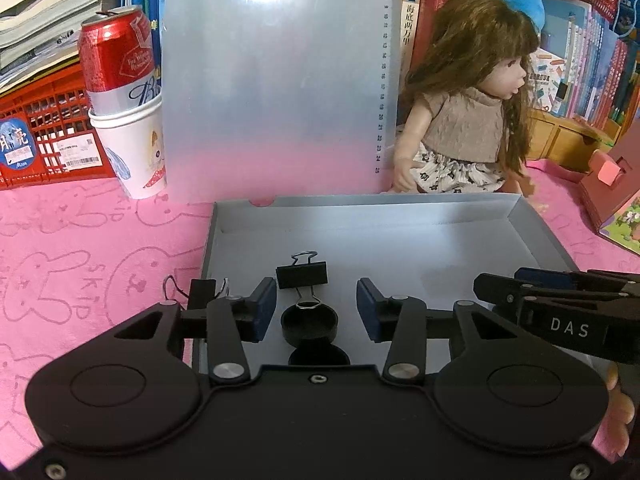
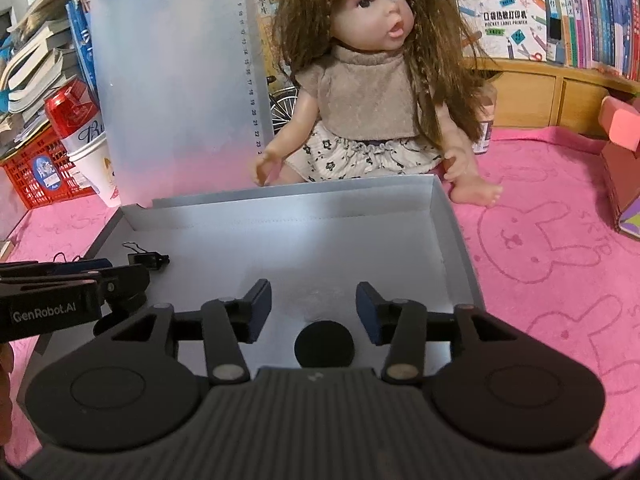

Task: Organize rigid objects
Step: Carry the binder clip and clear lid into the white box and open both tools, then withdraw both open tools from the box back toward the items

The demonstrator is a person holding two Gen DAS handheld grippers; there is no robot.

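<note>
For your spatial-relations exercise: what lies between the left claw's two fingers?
In the left wrist view, a black binder clip and a black round cap lie on the grey box floor between the open left claw fingers, untouched.

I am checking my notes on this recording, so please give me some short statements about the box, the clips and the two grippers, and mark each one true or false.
1. A black binder clip lies inside the grey box. True.
2. The left gripper is clamped on that clip. False: its jaws stand apart with nothing pressed between the pads.
3. A black round cap lies on the box floor between the fingers of the right gripper. True.
4. The red can lies on its side on the pink cloth. False: it stands in a white paper cup.
5. The doll sits inside the box. False: it sits behind it.
</note>
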